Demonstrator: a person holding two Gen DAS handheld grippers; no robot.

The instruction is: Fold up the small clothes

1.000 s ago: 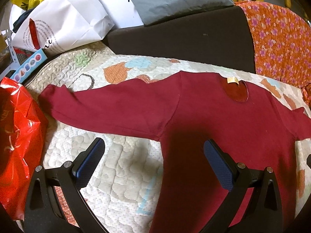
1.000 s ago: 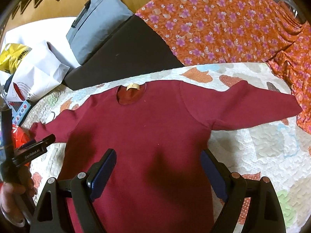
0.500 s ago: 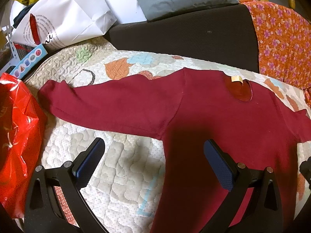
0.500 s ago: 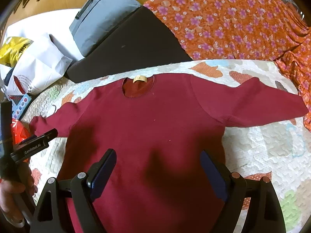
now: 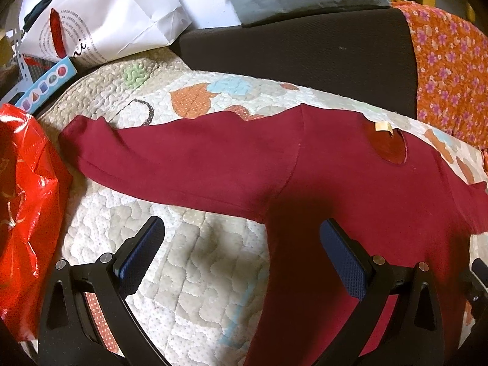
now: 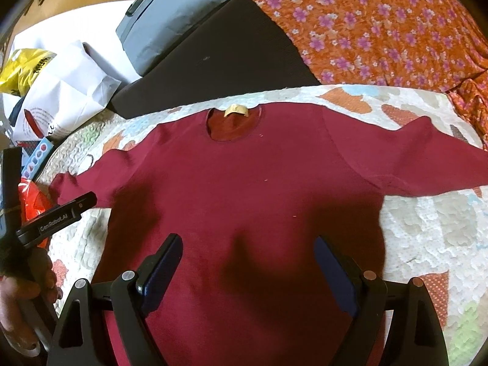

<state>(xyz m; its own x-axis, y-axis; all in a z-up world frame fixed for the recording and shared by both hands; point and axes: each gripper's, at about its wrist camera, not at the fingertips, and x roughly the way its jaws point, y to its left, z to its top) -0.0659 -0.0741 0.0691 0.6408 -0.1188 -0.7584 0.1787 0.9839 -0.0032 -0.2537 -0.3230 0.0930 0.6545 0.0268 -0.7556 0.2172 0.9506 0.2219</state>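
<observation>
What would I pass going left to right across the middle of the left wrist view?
Red plastic bag → sleeve cuff of the maroon shirt → neck label → orange floral fabric.

Over last 1 s: both claws eased fwd/down toward the red shirt (image 6: 244,189). Left claw (image 5: 241,256) nearer the left sleeve (image 5: 183,164), armpit seam; right claw (image 6: 247,271) lower over chest, neckline nearer. Gaps between fingers unchanged; shirt didn't shift.
</observation>
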